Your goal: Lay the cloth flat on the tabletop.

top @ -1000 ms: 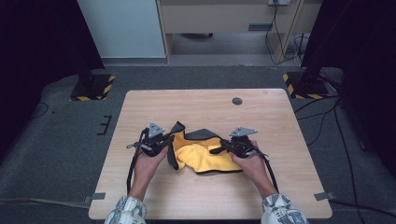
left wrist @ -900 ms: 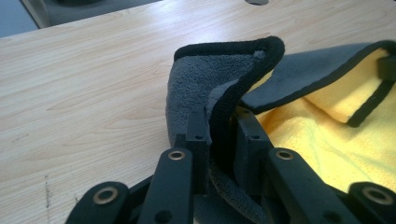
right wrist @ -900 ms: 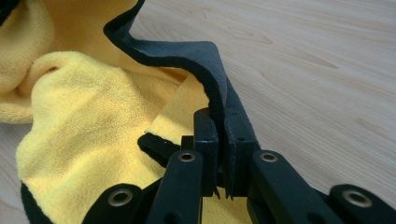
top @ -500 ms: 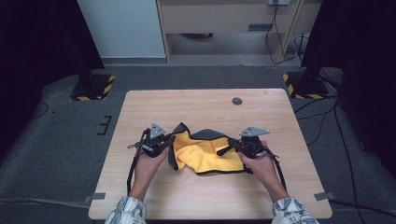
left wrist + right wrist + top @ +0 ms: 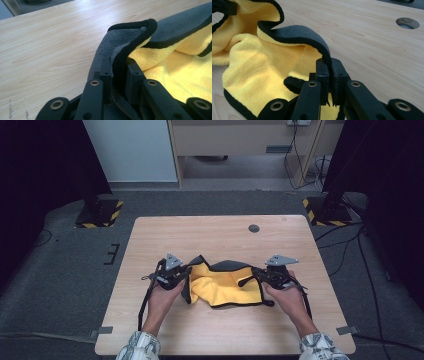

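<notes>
Two grippers held one cloth [image 5: 226, 282], yellow on one face and grey on the other with a black hem, which lay bunched on the near middle of the wooden table [image 5: 220, 232]. The left gripper [image 5: 186, 271] pinched the cloth's left edge; in the left gripper view its jaws stood clamped on a fold of the grey side and hem [image 5: 117, 67], the yellow face spreading off to the right. The right gripper [image 5: 252, 276] gripped the right edge; in the right gripper view its jaws were pressed together on the black hem [image 5: 328, 61], the cloth curling away to the left. A round hole [image 5: 254, 228] sat in the tabletop well beyond the cloth.
</notes>
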{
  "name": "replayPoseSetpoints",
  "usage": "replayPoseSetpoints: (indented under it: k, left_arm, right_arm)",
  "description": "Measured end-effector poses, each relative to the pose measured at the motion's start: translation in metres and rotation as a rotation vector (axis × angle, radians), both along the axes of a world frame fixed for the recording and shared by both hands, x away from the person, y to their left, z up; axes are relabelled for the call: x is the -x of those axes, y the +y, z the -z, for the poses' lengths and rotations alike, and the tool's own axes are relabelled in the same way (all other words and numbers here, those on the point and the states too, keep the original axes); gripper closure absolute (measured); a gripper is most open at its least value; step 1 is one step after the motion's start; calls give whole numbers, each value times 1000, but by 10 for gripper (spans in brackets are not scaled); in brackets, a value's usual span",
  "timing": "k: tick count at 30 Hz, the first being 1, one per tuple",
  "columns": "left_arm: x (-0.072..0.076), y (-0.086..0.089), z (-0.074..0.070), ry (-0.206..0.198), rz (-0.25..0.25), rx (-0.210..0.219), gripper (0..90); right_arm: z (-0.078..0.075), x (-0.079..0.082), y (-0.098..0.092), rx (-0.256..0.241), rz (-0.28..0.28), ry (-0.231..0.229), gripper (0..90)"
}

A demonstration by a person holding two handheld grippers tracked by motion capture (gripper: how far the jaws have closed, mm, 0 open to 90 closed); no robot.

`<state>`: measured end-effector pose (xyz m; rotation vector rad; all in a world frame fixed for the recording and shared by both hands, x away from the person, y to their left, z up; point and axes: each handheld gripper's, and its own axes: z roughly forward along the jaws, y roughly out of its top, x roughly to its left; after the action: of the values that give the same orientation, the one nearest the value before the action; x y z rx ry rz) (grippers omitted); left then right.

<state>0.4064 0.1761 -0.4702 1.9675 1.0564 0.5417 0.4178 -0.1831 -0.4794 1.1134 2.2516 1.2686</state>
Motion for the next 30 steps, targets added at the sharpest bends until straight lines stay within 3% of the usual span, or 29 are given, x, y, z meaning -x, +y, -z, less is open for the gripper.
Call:
replayPoseSetpoints:
  k: [12,30]
  left_arm:
    - [3,-7,-4,-3,19,7,783]
    - [2,13,-6,-7,-9,-4,785]
  right_arm:
    - [-9,1,-16,-4,16,-7,862]
    - [-20,-2,-28,14,27,-12,863]
